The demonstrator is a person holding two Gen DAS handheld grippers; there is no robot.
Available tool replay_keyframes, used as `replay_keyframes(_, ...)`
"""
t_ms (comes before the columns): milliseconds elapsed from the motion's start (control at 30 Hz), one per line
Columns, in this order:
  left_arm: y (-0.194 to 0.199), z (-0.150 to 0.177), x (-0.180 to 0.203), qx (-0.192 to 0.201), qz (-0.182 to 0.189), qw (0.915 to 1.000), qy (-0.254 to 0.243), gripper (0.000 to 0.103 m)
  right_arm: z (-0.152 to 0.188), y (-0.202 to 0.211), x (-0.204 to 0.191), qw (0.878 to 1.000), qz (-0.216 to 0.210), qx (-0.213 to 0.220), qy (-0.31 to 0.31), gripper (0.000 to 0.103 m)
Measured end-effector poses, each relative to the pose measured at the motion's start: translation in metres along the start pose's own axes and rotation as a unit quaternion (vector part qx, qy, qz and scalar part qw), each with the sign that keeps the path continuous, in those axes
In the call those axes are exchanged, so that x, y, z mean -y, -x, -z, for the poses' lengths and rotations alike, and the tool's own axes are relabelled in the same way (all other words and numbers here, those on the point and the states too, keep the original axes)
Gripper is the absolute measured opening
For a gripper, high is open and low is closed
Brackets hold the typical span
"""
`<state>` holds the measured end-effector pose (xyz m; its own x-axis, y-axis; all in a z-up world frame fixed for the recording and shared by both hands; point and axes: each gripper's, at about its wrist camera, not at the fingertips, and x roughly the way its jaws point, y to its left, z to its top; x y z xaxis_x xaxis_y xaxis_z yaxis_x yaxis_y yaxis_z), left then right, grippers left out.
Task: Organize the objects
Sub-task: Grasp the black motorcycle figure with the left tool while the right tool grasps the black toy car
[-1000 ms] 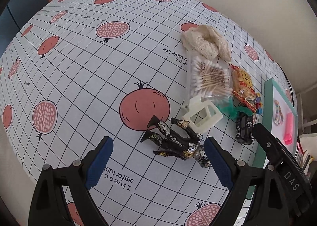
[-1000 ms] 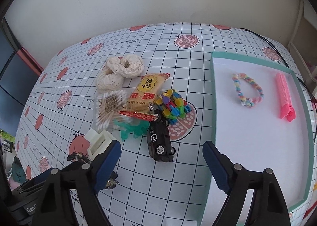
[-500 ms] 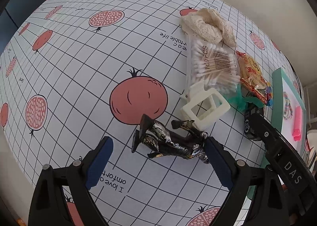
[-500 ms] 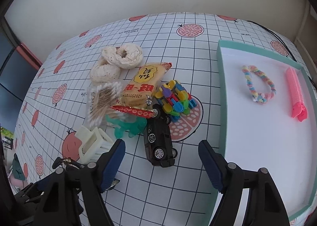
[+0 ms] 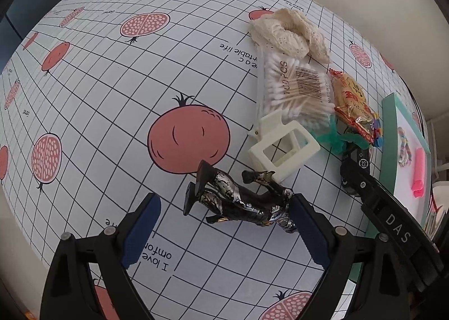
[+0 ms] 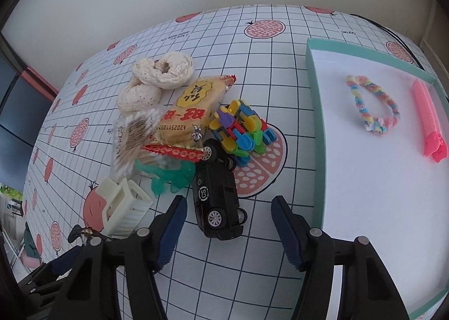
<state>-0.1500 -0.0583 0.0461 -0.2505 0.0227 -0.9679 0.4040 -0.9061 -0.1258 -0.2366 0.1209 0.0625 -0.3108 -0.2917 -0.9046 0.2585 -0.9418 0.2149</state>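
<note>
The left gripper is spread wide, low over the table. A little dark figure with shiny silver and gold bits lies on its side between the two blue pads, close to the right pad. It looks hard and bumpy, with thin legs and arms that stick out. Those thin parts could snap, so I think the best place to pinch is the thick middle of the body. It looks small and light, but smooth, so it may slip.

The right gripper is spread wide too and holds nothing. A black toy car sits just in front of it, between its pads. The car is hard and has wheels, so it may roll away. I would squeeze it on its two long sides.

The green tray is just beside the car. A rainbow hair tie and a pink clip lie inside.
</note>
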Motion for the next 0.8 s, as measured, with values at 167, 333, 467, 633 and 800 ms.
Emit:
replay_keyframes(167, -0.008, -0.002, -0.001, -0.003, 0.007, 1.0, -0.004, 0.093, 0.0, 0.0, 0.0, 1.0, 0.002, 0.004, -0.001, 0.06)
replay_keyframes(333, -0.008, -0.003, 0.0, -0.004, 0.021, 0.9998, -0.001, 0.087, -0.001, 0.001, 0.004, 1.0, -0.002, 0.006, -0.006, 0.056)
replay_keyframes(467, -0.009, -0.003, 0.002, -0.006, 0.044, 0.999, 0.0, 0.076, -0.001, 0.0, 0.004, 1.0, -0.005, 0.007, -0.007, 0.052)
replay_keyframes(633, -0.01, -0.003, -0.001, -0.003, 0.053, 0.9986, 0.004, 0.076, -0.001, 0.0, 0.005, 1.0, -0.008, 0.008, -0.011, 0.05)
replay_keyframes(800, -0.011, -0.003, 0.001, -0.003, 0.056, 0.9984, 0.008, 0.076, 0.002, 0.004, 0.008, 1.0, -0.006, 0.008, -0.01, 0.044)
